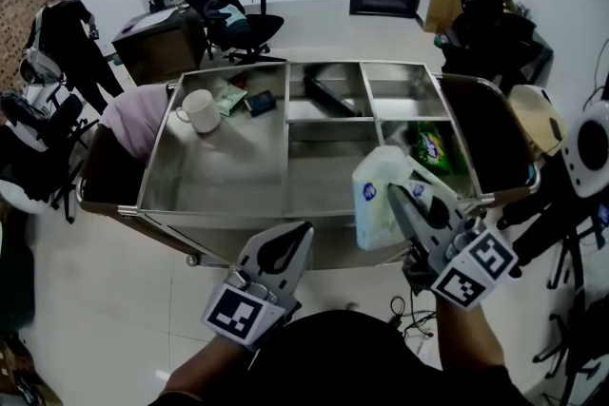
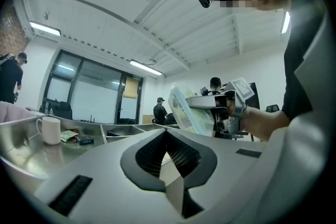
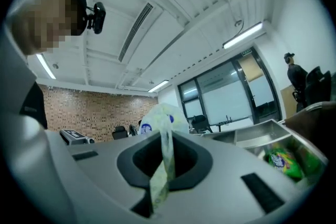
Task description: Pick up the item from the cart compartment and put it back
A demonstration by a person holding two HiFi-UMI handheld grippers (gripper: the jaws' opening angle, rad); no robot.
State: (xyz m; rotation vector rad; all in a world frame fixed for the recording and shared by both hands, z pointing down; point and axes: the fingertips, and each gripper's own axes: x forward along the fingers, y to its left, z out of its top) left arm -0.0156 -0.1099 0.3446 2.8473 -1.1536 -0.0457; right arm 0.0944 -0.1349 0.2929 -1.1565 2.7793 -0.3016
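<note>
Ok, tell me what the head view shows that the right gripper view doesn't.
Only the head view: the white mug in the big left compartment of the cart, and the left gripper held low in front of it. Only the right gripper view: the ceiling vent, and the thin edge of the packet pinched between the shut jaws of the right gripper. Both: that white packet held up, and the green bag in a right-hand compartment.

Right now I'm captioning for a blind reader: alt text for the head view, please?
The right gripper pinches a white, soft plastic packet above the near edge of a stainless steel cart. The left gripper hangs shut and empty; a white handled mug stands in the cart's left compartment.
</note>
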